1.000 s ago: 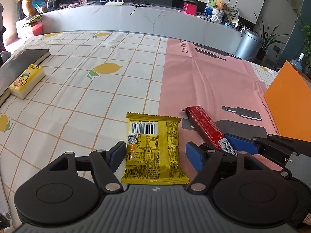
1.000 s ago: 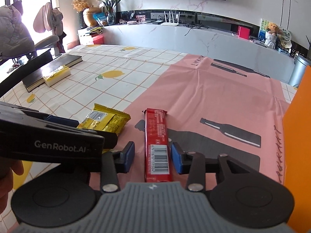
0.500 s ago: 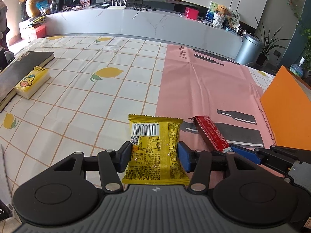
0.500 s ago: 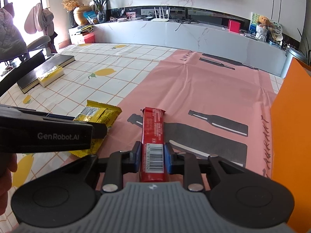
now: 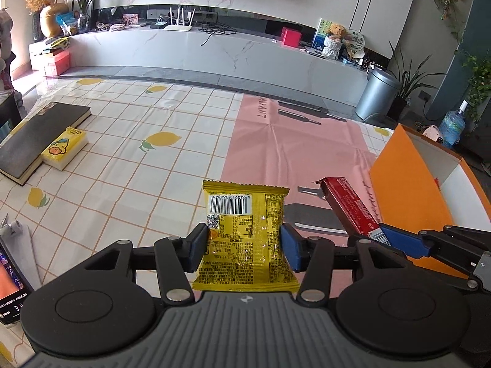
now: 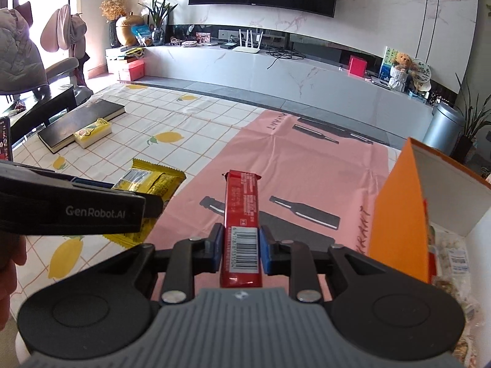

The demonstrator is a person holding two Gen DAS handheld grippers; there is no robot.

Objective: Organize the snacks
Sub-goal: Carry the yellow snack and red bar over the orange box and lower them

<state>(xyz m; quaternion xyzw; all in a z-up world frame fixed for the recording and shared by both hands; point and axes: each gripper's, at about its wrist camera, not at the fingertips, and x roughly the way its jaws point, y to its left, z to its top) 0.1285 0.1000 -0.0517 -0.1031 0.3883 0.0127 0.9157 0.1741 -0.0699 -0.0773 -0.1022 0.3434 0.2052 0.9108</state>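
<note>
You hold both snacks, neither boxed yet. Left gripper (image 5: pixel 242 247) clamps yellow pack (image 5: pixel 245 233), left of orange box (image 6: pixel 399 214). Right gripper (image 6: pixel 241 250) pinches red bar (image 6: pixel 242 224), just beside box. Some packets already inside.

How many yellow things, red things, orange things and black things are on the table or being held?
Yellow: 2, the yellow snack and the tissue pack
Red: 1, the red bar
Orange: 1, the box
Black: 1, the book
Total: 5
</note>
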